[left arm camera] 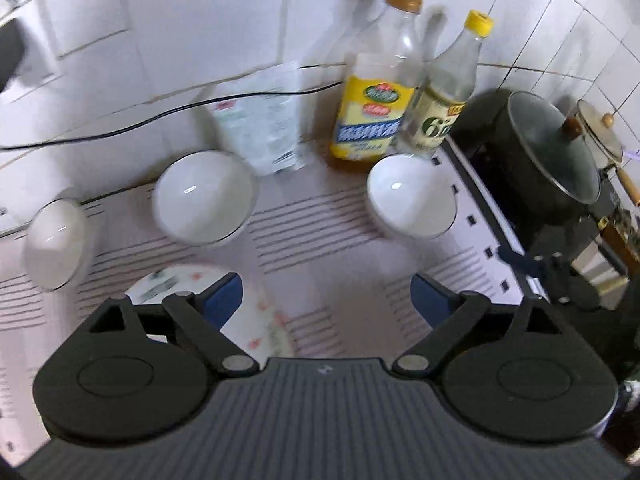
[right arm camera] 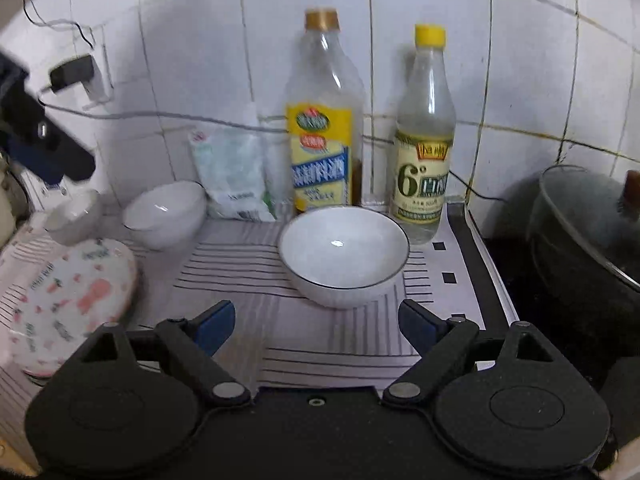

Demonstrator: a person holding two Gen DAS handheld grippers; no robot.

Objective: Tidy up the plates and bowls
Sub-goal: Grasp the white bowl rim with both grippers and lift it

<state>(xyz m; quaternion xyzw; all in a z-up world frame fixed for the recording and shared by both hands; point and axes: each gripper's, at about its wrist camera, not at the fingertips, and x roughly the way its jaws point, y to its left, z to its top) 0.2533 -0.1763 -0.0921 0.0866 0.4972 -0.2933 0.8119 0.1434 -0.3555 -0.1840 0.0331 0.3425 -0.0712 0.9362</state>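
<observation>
Three white bowls sit on a striped mat. In the right wrist view a dark-rimmed bowl (right arm camera: 344, 254) is straight ahead of my open, empty right gripper (right arm camera: 318, 322); a second bowl (right arm camera: 164, 212) and a small one (right arm camera: 74, 216) are at the left, beside a patterned pink-and-white plate (right arm camera: 68, 300). In the left wrist view my left gripper (left arm camera: 326, 300) is open and empty above the mat, with the plate (left arm camera: 260, 320) under its left finger. The bowls there are one at the right (left arm camera: 412, 196), one in the middle (left arm camera: 204, 196) and one at the left (left arm camera: 56, 242).
Two bottles, an oil bottle (right arm camera: 324, 120) and a vinegar bottle (right arm camera: 426, 140), stand against the tiled wall with a plastic pouch (right arm camera: 232, 172) beside them. A dark lidded pot (right arm camera: 588, 232) sits on the stove at the right. A cable (left arm camera: 160, 114) runs along the wall.
</observation>
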